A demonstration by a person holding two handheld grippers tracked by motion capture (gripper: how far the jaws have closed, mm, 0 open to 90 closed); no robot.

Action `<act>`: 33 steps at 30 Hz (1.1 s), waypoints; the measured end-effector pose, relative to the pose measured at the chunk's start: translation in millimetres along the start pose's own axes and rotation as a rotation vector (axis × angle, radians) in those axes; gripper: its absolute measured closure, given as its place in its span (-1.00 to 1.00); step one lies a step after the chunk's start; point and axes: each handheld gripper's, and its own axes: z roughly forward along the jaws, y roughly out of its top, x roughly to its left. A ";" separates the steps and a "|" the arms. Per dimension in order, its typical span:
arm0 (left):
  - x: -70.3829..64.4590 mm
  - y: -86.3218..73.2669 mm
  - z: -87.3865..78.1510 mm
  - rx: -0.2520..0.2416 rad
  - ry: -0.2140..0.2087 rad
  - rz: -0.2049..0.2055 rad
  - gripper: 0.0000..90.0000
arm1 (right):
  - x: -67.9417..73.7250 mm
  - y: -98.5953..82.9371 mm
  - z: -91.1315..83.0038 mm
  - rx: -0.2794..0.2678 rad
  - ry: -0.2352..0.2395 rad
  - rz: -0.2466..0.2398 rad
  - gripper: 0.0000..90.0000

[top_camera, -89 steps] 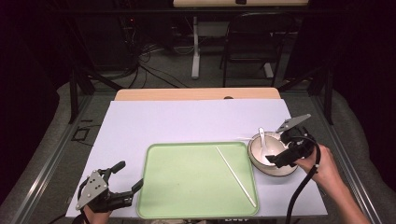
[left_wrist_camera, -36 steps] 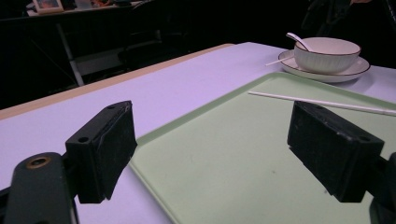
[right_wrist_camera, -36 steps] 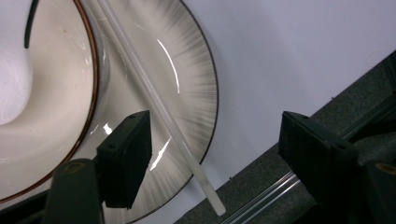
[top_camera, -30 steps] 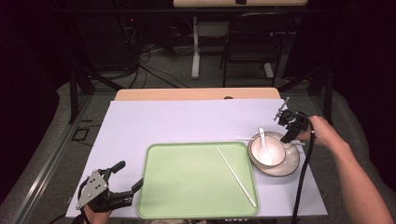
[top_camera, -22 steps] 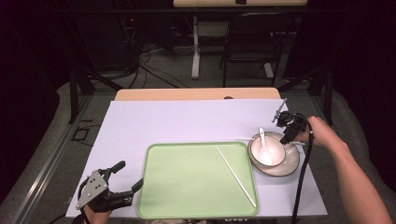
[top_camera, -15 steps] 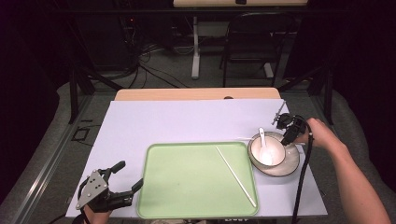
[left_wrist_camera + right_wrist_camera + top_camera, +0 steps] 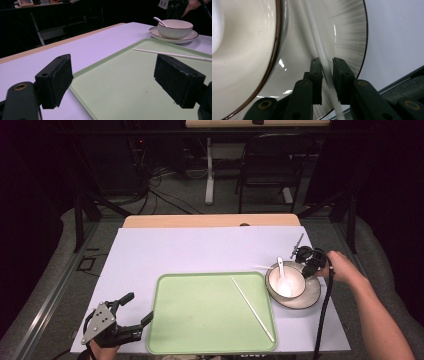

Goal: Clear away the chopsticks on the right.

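White chopstick (image 7: pixel 322 53) gripped between narrow jaws of right claw (image 7: pixel 327 65), over saucer (image 7: pixel 347 32) rim beside bowl (image 7: pixel 244 62); axis running 11 to 5 o'clock, far end blurred. Left claw (image 7: pixel 112 82) held wide, empty

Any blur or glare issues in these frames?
Right gripper view: the thin white chopstick between the jaws is soft, and the white saucer's rim shows streaky smear and bright highlights. Left gripper view: near jaws soft. High view: table lit, surroundings dark.
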 end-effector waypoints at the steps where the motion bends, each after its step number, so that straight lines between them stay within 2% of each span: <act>1: -0.1 0.0 -0.1 0.001 0.004 0.000 -0.66 | -0.2 0.3 -1.1 0.015 -0.007 -0.004 0.79; 4: -0.1 0.1 0.0 0.000 0.000 0.001 -0.66 | -0.4 -0.1 -1.6 0.024 -0.010 0.001 0.85; 5: -0.1 0.1 0.0 0.000 0.001 0.001 -0.66 | -0.2 -1.3 -0.5 -0.003 -0.003 0.012 0.86; 7: -0.1 0.0 -0.2 -0.001 0.002 -0.002 -0.66 | -1.4 -1.8 -1.9 0.003 0.010 0.014 0.86; 12: -0.1 0.0 -0.1 -0.001 0.002 -0.001 -0.66 | -0.2 -4.9 -2.9 -0.029 0.002 0.052 0.87; 15: -0.1 0.1 -0.1 -0.002 0.002 -0.002 -0.66 | 1.5 -8.4 -13.2 -0.069 -0.004 0.108 0.87; 17: -0.2 0.2 -0.1 -0.002 0.002 0.000 -0.66 | 1.8 -9.2 -22.9 -0.060 -0.019 0.125 0.87; 18: -0.4 0.2 -0.1 -0.002 0.002 -0.001 -0.66 | 3.0 -9.9 -27.5 -0.067 -0.017 0.150 0.87; 20: -0.2 0.2 -0.1 -0.003 0.002 0.000 -0.66 | 5.6 -11.1 -34.7 -0.108 -0.039 0.178 0.87; 21: -0.2 0.2 -0.1 -0.002 0.003 0.000 -0.66 | 6.1 -10.6 -42.9 -0.076 -0.040 0.175 0.87; 22: -0.2 0.2 -0.1 -0.002 0.003 0.000 -0.66 | 6.1 -10.6 -42.9 -0.076 -0.040 0.175 0.87; 23: -0.3 0.2 -0.1 -0.003 0.002 -0.002 -0.66 | 9.6 -11.2 -50.4 -0.106 -0.045 0.205 0.87; 25: -0.2 0.2 -0.2 -0.002 0.002 -0.002 -0.66 | 10.8 -10.8 -54.6 -0.089 -0.056 0.205 0.87; 26: -0.2 0.1 -0.3 -0.003 0.002 -0.002 -0.66 | 13.3 -10.8 -59.5 -0.094 -0.064 0.223 0.87; 27: -0.1 0.1 -0.5 -0.002 0.006 -0.002 -0.66 | 14.9 -10.8 -68.8 -0.074 -0.081 0.232 0.87; 28: -0.1 0.1 -0.5 -0.003 0.006 -0.003 -0.66 | 17.4 -11.4 -69.2 -0.109 -0.077 0.258 0.87; 29: -0.1 0.1 -0.4 -0.002 0.006 -0.002 -0.66 | 19.8 -11.3 -72.3 -0.116 -0.077 0.282 0.87; 30: -0.1 0.1 -0.4 -0.002 0.006 -0.002 -0.66 | 19.8 -11.3 -72.3 -0.116 -0.077 0.282 0.87; 31: 0.0 0.1 -0.4 0.000 0.006 -0.001 -0.66 | 26.0 -10.7 -81.6 -0.119 -0.089 0.318 0.87; 33: 0.0 0.1 -0.8 -0.003 0.008 -0.002 -0.66 | 28.8 -10.4 -87.0 -0.136 -0.090 0.321 0.87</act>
